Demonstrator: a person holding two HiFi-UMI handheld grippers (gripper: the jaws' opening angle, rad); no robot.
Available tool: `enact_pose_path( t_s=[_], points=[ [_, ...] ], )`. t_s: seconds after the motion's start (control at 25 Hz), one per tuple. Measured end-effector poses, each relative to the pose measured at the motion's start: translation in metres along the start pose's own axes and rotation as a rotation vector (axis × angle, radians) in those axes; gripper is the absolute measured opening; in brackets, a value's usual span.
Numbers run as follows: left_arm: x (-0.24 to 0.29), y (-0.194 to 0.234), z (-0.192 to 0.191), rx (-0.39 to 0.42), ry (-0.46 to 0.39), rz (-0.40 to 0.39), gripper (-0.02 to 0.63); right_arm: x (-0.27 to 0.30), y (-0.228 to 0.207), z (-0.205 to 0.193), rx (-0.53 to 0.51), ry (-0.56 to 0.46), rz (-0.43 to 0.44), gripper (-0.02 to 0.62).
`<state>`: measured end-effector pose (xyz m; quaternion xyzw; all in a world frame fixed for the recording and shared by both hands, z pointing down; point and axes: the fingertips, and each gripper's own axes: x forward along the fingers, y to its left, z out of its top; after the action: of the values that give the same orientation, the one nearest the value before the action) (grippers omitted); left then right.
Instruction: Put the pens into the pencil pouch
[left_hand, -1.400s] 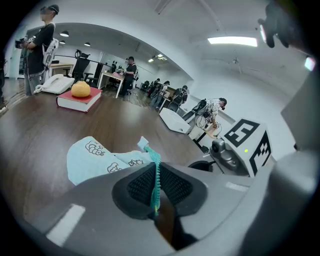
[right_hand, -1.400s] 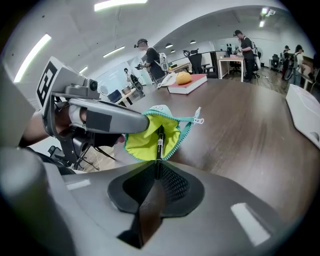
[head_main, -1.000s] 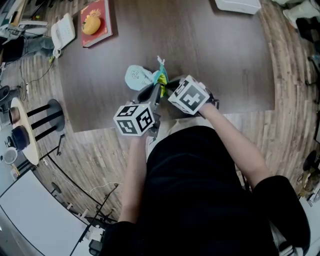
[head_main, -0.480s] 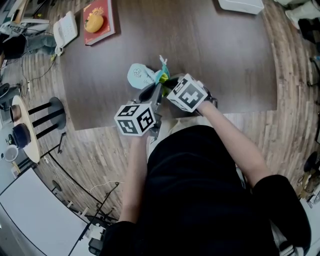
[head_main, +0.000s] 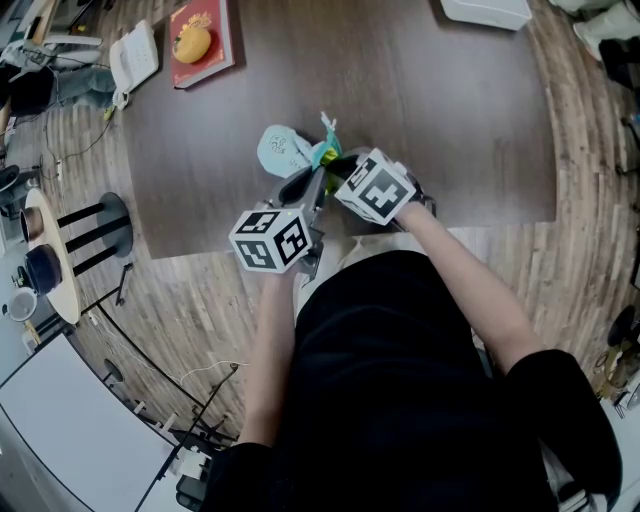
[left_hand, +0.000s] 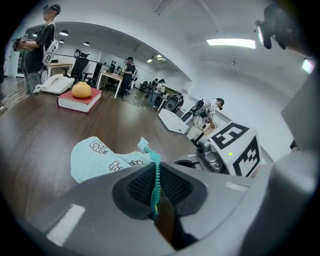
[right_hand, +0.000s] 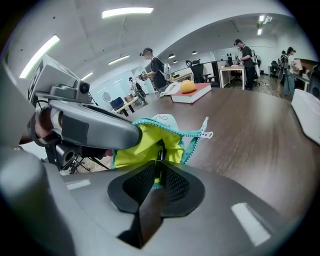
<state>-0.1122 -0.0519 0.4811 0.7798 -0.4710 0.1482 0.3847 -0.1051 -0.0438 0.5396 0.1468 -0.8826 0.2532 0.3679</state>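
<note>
Pen (right_hand: 160, 148) clamped in my right fingers (right_hand: 176, 184) may snag inside the pouch (right_hand: 145, 144) if my left fingers (left_hand: 136, 189), pinching its zipper (left_hand: 156, 180), slip.

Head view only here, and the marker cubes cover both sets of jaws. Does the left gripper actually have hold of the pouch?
Observer: Yes. In the left gripper view the left gripper is shut on the teal zipper edge of the pouch.
Operator: Good. And the right one, is it carrying a pen or empty?
Observer: The right gripper is shut on a dark pen, seen against the pouch's yellow lining in the right gripper view.
</note>
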Motion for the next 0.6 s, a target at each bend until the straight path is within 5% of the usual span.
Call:
enact_pose_path(
  t_s=[0.6],
  points=[
    [0.000,0.002,0.002,0.003,-0.021,-0.007,0.023,-0.018,0.005,0.003,0.011,-0.057,0.008,0.046]
  ],
)
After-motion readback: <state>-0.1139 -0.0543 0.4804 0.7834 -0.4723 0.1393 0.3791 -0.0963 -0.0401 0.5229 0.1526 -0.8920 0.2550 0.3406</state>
